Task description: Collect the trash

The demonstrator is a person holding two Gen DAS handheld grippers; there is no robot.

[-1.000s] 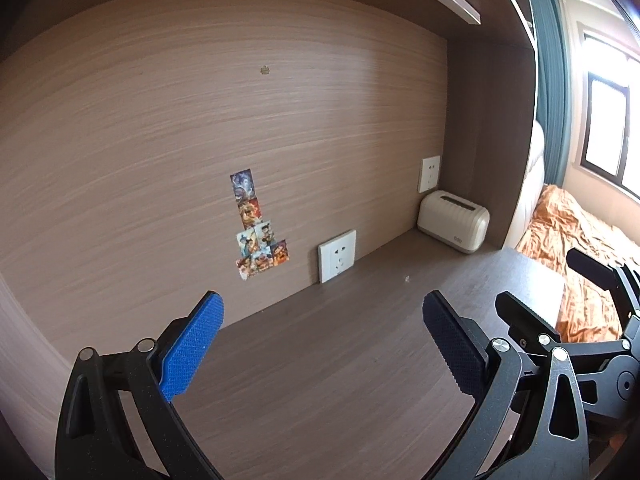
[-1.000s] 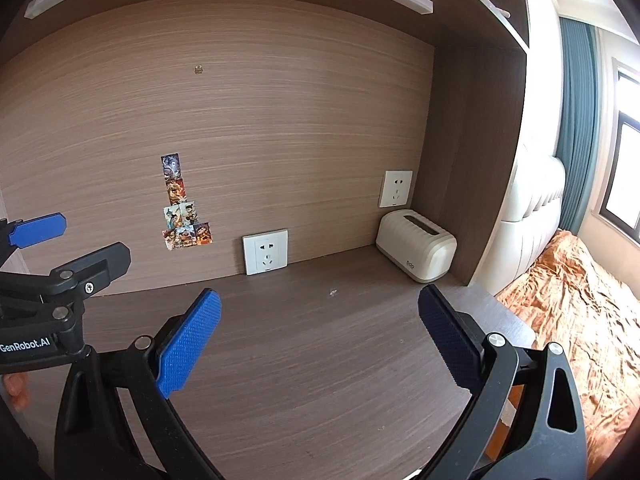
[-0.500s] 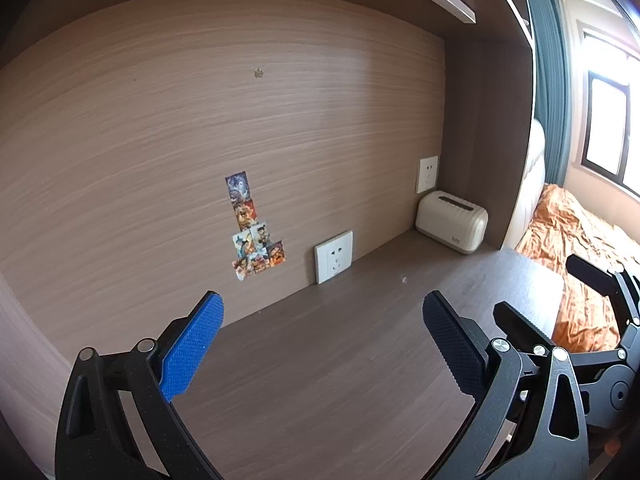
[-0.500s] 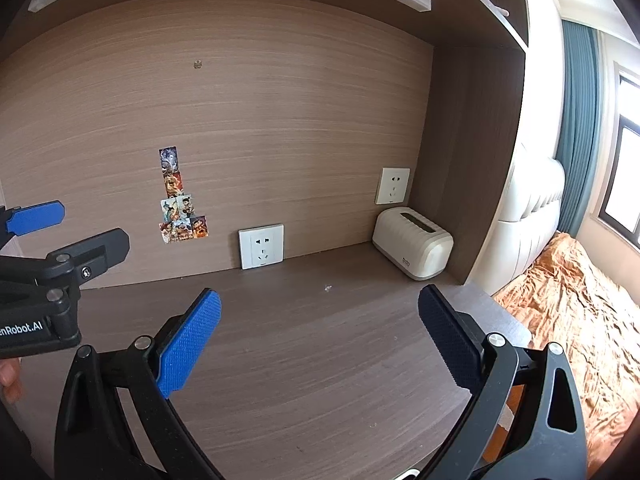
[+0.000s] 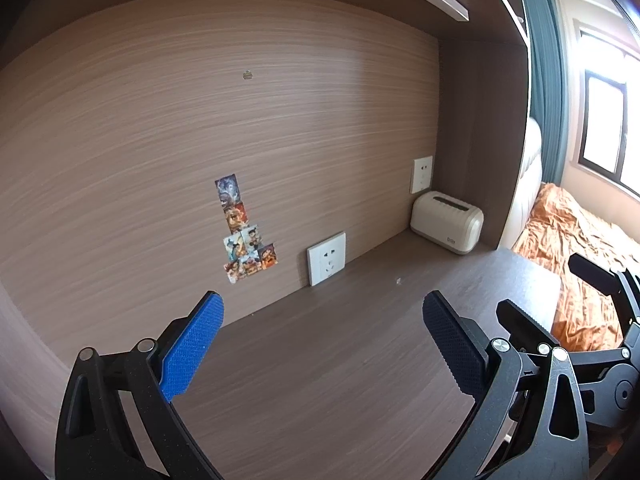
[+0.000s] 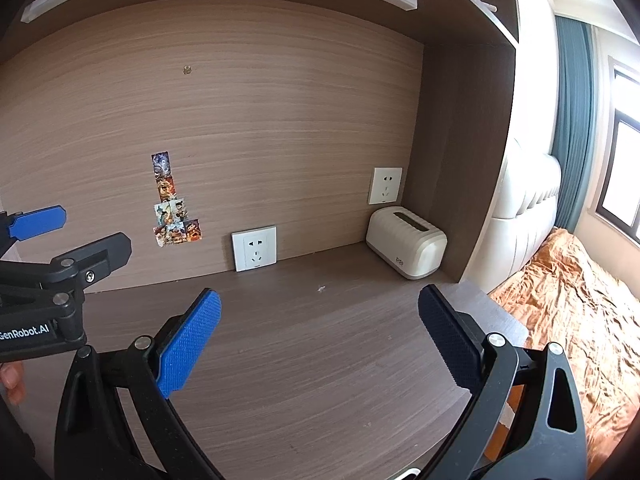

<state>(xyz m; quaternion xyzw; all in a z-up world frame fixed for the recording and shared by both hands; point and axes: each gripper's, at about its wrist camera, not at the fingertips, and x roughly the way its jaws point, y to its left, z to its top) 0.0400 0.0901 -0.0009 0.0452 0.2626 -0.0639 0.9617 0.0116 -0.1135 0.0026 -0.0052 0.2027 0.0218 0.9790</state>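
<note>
Fingers of left gripper and right gripper spread wide, empty. Slightly back from the tissue box compared with a second ago (a survey, probably). Only trash: tiny white scrap on bench, before that box.

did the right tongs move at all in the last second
Yes, slightly. In the right wrist view the lower wall socket and the cream tissue box have slid left and a little up, so the open right tongs swung right and slightly down.
</note>
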